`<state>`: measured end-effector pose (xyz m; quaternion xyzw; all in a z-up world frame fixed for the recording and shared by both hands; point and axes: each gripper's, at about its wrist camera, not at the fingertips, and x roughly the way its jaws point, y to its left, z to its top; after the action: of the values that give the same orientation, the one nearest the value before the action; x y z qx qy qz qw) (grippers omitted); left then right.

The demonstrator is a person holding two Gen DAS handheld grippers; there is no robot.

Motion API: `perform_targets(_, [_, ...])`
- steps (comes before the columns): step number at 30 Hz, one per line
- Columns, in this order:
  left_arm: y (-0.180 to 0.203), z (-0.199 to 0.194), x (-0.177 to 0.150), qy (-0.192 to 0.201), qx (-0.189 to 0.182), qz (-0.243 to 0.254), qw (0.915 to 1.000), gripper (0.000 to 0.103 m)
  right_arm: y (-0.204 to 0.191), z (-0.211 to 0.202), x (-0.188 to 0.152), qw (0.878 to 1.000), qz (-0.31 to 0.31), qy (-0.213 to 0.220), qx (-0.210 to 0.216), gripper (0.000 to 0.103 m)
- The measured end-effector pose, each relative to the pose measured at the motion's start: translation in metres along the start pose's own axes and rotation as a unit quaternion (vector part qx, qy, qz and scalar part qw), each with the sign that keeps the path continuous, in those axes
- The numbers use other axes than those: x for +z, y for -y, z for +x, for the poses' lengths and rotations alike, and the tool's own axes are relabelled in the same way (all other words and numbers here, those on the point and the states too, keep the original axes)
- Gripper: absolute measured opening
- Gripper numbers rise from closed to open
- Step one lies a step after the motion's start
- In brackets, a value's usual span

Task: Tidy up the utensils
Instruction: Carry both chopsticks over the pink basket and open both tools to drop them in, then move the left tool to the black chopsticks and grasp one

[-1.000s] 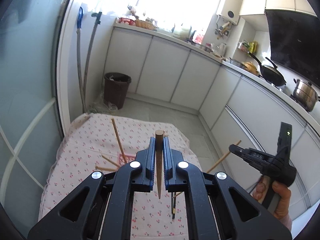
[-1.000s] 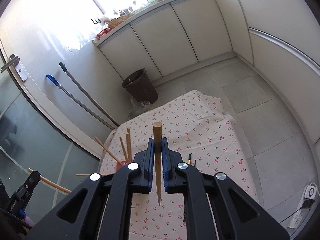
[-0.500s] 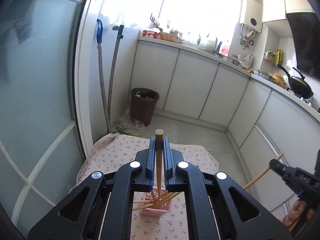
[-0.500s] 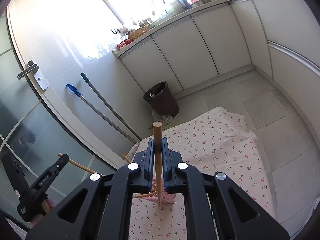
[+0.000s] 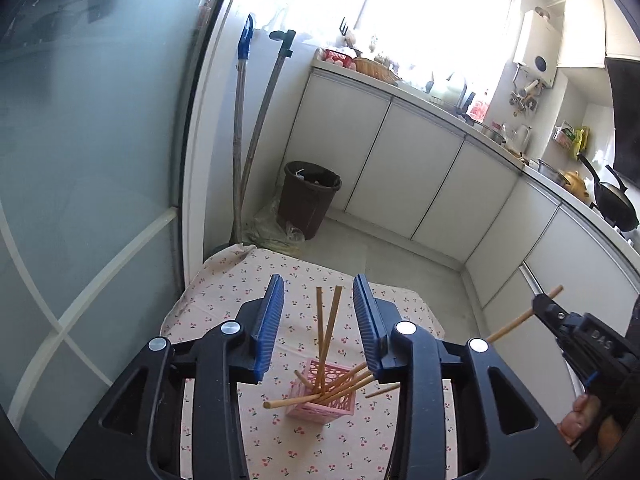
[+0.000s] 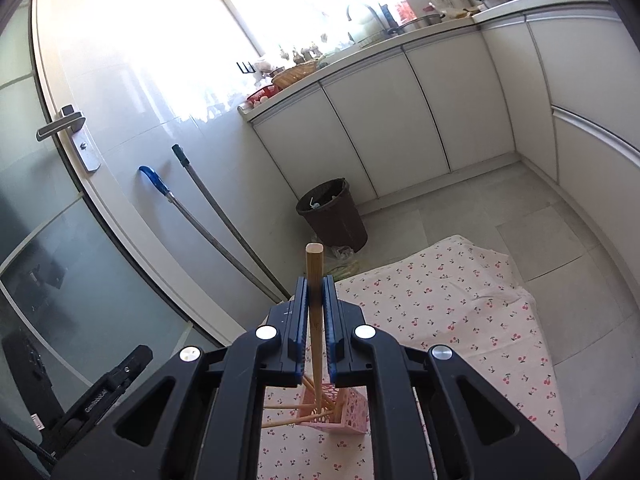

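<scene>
Underneath, cherry-print cloth (image 5: 224,292) on table; kitchen cabinets (image 5: 400,168) behind

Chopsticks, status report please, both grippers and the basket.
Left gripper just opened, empty. Right gripper shut on a chopstick, above the pink basket. Several chopsticks already in. Nothing blocking.

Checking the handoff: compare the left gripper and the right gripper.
The left gripper is open, its jaws just having opened, with nothing pressed between them; the right gripper is shut on a chopstick. The left looks down at loose chopsticks leaning in the pink basket; the right's chopstick stands upright. Both hover over that basket.
</scene>
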<state>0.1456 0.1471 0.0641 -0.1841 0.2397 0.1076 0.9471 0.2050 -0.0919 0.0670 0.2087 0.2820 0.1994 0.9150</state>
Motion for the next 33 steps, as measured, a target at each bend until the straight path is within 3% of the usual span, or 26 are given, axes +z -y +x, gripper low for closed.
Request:
perform_targets(6, [-0.002, 0.010, -0.007, -0.024, 0.003, 0.011, 0.9996, 0.035, -0.010, 0.032, -0.015, 1.000, -0.006, -0.003, -0.011, 0.008])
perform_targets(9, [0.000, 0.015, -0.012, -0.034, 0.008, 0.021, 0.9992, 0.035, -0.012, 0.053, -0.026, 0.999, -0.007, -0.034, 0.017, 0.018])
perform_targets(10, [0.000, 0.015, -0.013, -0.035, 0.009, 0.024, 0.9991, 0.035, -0.013, 0.055, -0.028, 0.999, -0.008, -0.042, 0.017, 0.036])
perform_targets(13, [0.001, 0.013, -0.014, -0.033, 0.006, 0.027, 0.9991, 0.036, -0.022, 0.048, -0.031, 0.999, -0.040, -0.036, 0.000, 0.037])
perform_targets(19, [0.018, 0.005, -0.022, -0.022, 0.009, 0.051, 0.9984, 0.047, -0.028, 0.022, -0.038, 0.994, -0.094, -0.026, -0.043, 0.038])
perform_targets(23, [0.037, 0.004, -0.034, -0.018, 0.019, 0.083, 0.9962, 0.059, -0.025, 0.005, -0.047, 0.989, -0.126, -0.018, -0.074, 0.048])
perform_targets(27, [0.054, 0.005, -0.047, -0.019, 0.031, 0.114, 0.9928, 0.071, -0.014, -0.009, -0.055, 0.985, -0.139, -0.020, -0.095, 0.052])
perform_targets(33, [0.071, 0.009, -0.062, -0.017, 0.048, 0.139, 0.9890, 0.080, 0.010, -0.026, -0.063, 0.978, -0.152, -0.015, -0.145, 0.060])
